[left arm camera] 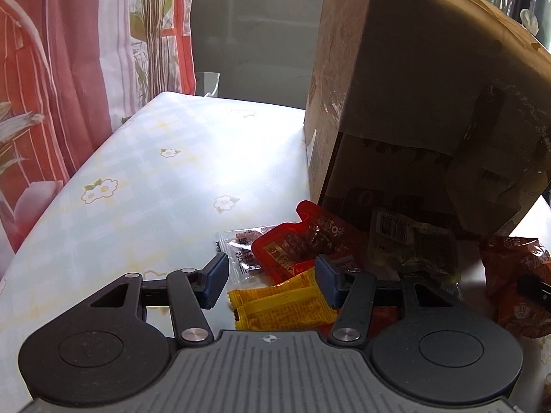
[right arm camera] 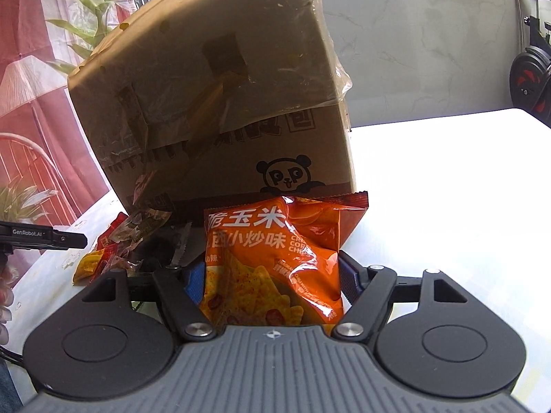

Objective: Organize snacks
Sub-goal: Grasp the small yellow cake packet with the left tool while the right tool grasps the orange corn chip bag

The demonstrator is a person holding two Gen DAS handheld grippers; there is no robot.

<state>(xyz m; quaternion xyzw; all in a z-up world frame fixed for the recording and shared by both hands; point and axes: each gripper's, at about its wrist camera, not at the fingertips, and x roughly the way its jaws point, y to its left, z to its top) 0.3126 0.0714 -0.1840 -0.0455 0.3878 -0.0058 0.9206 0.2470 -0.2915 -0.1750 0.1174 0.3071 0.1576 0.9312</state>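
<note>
Pick-up step: right tongs (right arm camera: 272, 282) clamp the chip bag (right arm camera: 275, 261), left tongs (left arm camera: 272, 282) released over yellow packets (left arm camera: 279, 304); next, close left.

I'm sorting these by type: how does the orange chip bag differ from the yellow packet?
The chip bag is large, puffy and orange, and sits between the right tongs. The yellow packet is small, flat and crinkled, lying on the table between the left tongs. Both are sealed snacks near the cardboard box.

Cardboard box (right arm camera: 220, 79) was matt brown, glossy tape wrinkled on it. Chip bag (right arm camera: 275, 261) was shiny orange foil. Tablecloth (left arm camera: 144, 186) looked smooth, glossy plastic.
</note>
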